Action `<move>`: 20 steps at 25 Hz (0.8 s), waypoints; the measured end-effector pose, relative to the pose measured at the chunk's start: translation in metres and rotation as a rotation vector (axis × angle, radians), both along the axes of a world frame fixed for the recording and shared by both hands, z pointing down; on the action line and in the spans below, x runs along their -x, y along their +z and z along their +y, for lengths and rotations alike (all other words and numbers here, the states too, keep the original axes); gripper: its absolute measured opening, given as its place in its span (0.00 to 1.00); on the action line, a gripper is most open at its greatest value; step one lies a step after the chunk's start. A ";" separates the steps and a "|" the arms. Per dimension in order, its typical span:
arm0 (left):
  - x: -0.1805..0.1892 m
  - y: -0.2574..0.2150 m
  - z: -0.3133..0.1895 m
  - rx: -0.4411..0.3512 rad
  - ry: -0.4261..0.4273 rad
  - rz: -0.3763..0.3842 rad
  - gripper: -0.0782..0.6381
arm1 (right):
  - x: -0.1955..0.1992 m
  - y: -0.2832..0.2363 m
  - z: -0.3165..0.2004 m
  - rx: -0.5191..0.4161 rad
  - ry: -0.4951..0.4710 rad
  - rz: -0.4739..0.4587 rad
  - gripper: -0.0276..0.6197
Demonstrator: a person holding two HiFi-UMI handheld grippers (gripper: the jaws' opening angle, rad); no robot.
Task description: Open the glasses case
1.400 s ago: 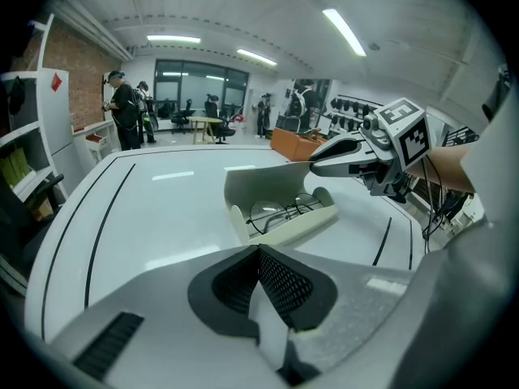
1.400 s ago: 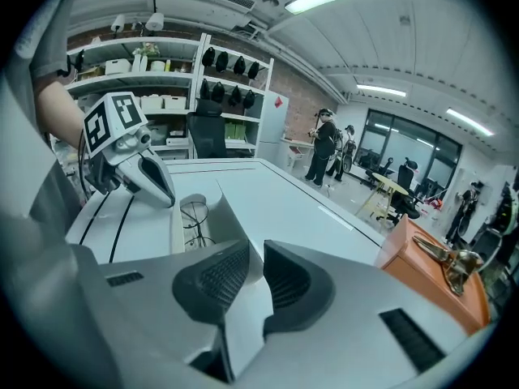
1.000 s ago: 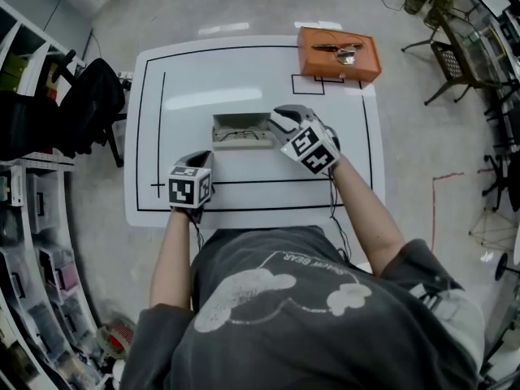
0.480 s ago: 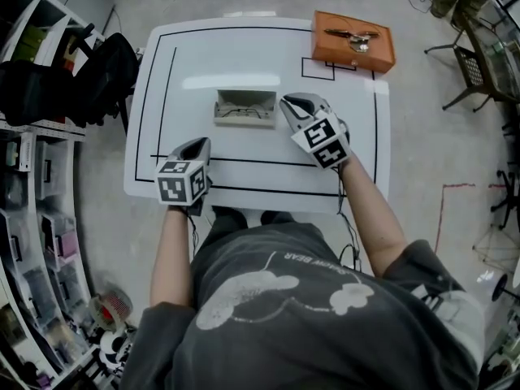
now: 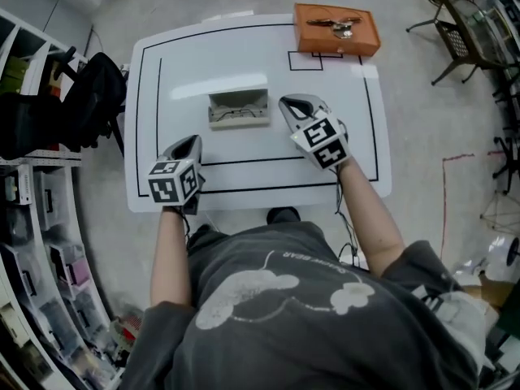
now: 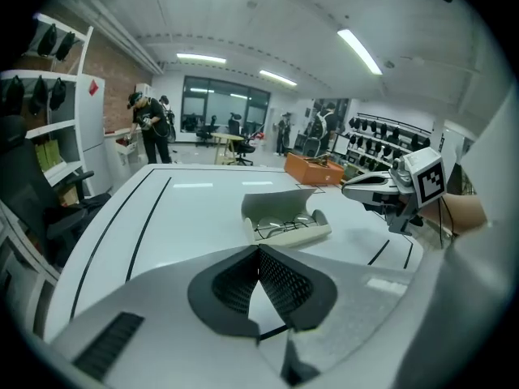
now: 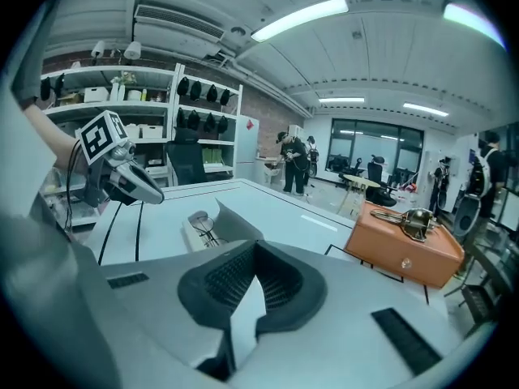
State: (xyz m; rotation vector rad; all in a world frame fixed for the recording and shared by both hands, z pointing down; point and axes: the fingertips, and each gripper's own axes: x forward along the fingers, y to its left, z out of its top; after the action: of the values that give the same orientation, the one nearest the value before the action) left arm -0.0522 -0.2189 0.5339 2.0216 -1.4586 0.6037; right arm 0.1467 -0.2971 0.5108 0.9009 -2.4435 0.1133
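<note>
The case [image 5: 239, 108] lies open in the middle of the tabletop [image 5: 244, 51], with its lid up at the far side and glasses [image 6: 284, 227] inside. Its long side runs left to right. The right gripper [image 5: 294, 102] is nearer, just off its right end, with jaws pressed together and holding nothing. The left gripper [image 5: 188, 143] is farther off by the near edge, also closed and empty. The job looks done to me.

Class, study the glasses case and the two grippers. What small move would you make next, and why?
Probably just ease both hands back to rest. The glasses case already lies open on the table, lid raised, with the glasses showing inside. The left gripper and right gripper are shut, empty and apart from it, so nothing seems left to do.
</note>
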 end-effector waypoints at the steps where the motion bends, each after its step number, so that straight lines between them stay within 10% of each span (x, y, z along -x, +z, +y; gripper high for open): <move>1: 0.002 -0.001 -0.002 -0.004 0.023 0.005 0.11 | 0.001 -0.001 0.003 0.000 0.024 0.000 0.04; 20: 0.092 -0.017 0.026 -0.106 0.405 0.123 0.11 | 0.090 -0.011 0.099 0.007 0.455 0.049 0.04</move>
State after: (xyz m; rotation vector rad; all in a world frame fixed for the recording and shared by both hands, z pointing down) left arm -0.1443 -0.1932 0.5167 2.4156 -1.0332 0.5585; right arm 0.0562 -0.1976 0.5000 1.4233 -2.1518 0.2577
